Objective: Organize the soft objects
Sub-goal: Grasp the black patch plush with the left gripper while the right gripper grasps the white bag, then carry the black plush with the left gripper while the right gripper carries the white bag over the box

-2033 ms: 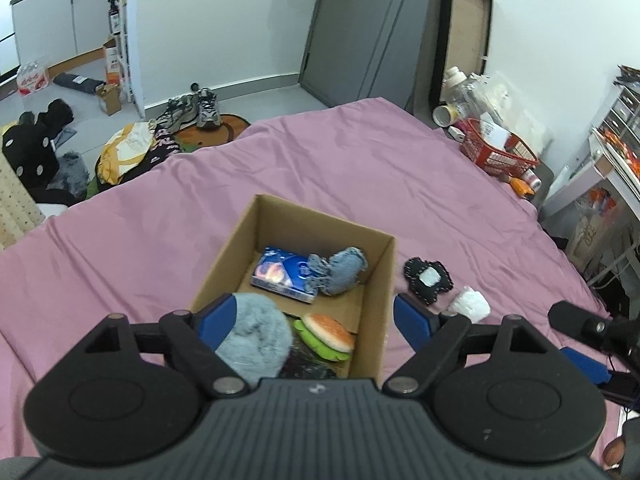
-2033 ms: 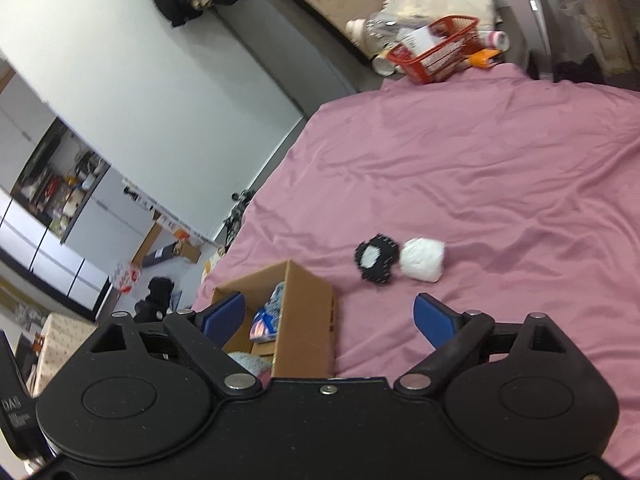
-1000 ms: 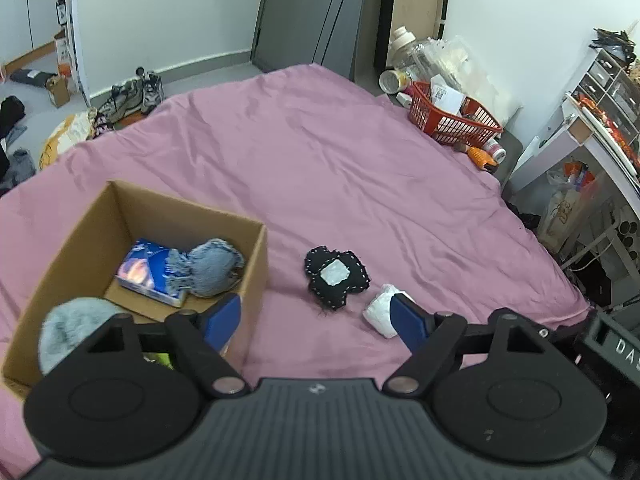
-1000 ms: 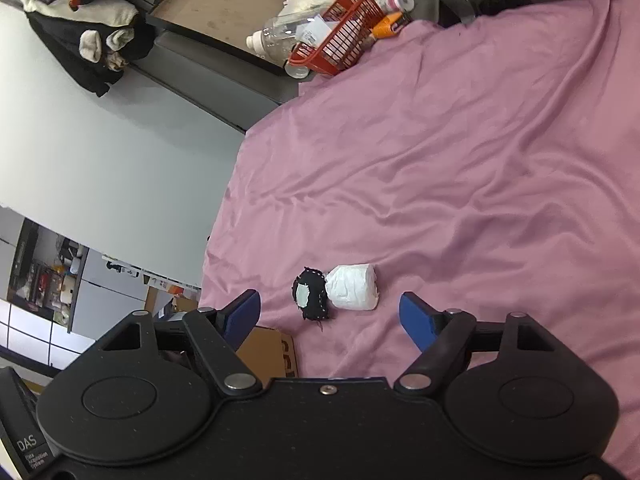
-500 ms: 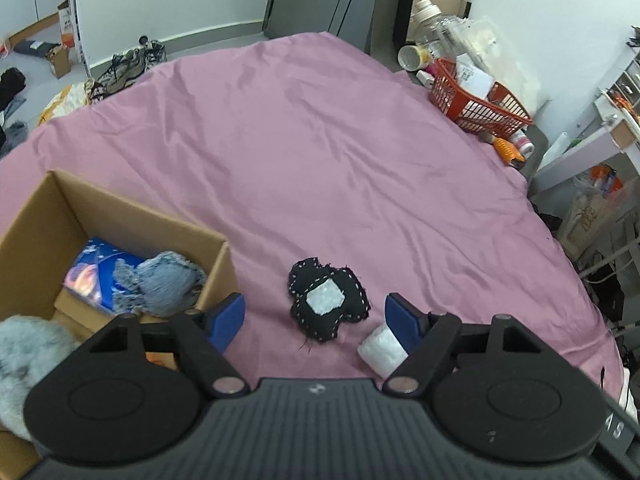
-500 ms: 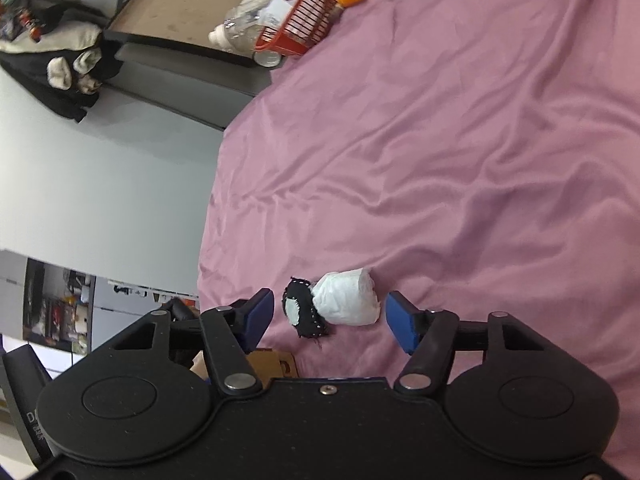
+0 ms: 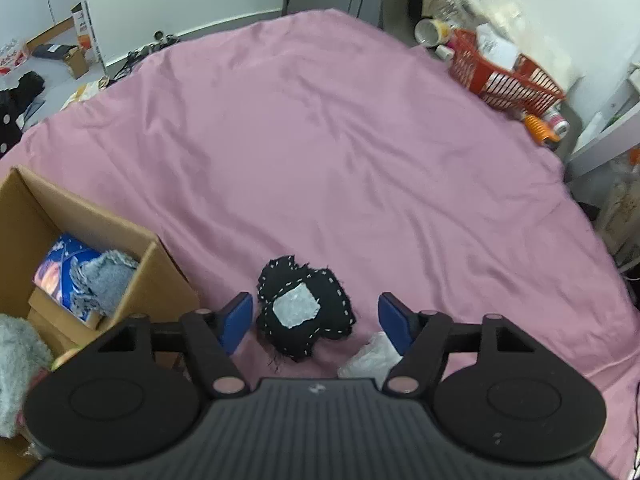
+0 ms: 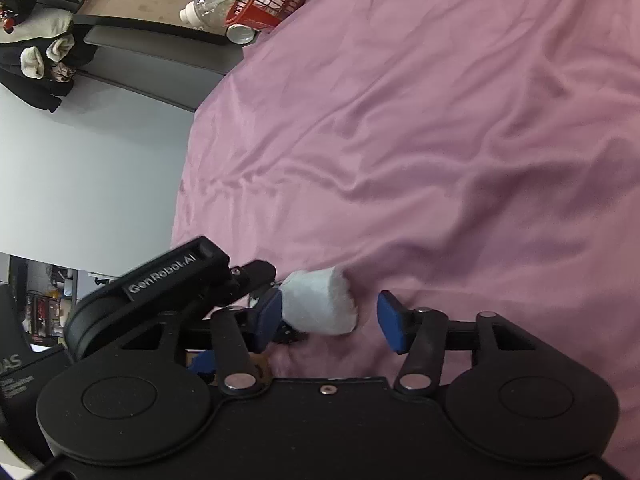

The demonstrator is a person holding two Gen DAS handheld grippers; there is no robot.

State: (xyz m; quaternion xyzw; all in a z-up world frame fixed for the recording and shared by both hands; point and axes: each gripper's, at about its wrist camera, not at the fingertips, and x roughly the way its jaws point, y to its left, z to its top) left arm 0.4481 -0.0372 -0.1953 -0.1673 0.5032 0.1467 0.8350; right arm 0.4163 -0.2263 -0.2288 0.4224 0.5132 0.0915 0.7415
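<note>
Currently my left gripper (image 7: 316,316) brackets the black patch (image 7: 306,312) on the bedsheet (image 7: 340,152) while my right gripper (image 8: 328,316) brackets the white roll (image 8: 320,302) lying crosswise, both jaws narrowing yet apparently not pinching.

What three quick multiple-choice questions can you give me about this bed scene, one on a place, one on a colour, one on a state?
1. Where does the black patch lie?
A. In the cardboard box
B. On the bedsheet beside the box
C. In the red basket

2. What colour is the bedsheet?
A. Green
B. White
C. Pink

3. How does the right gripper stand to the white roll?
A. Open around it
C. Far away from it
B. Shut, nothing near

Answers: 1 B, it rests on the sheet right of the cardboard box. 2 C, pink throughout. 3 A, a gap shows beside one pad.
</note>
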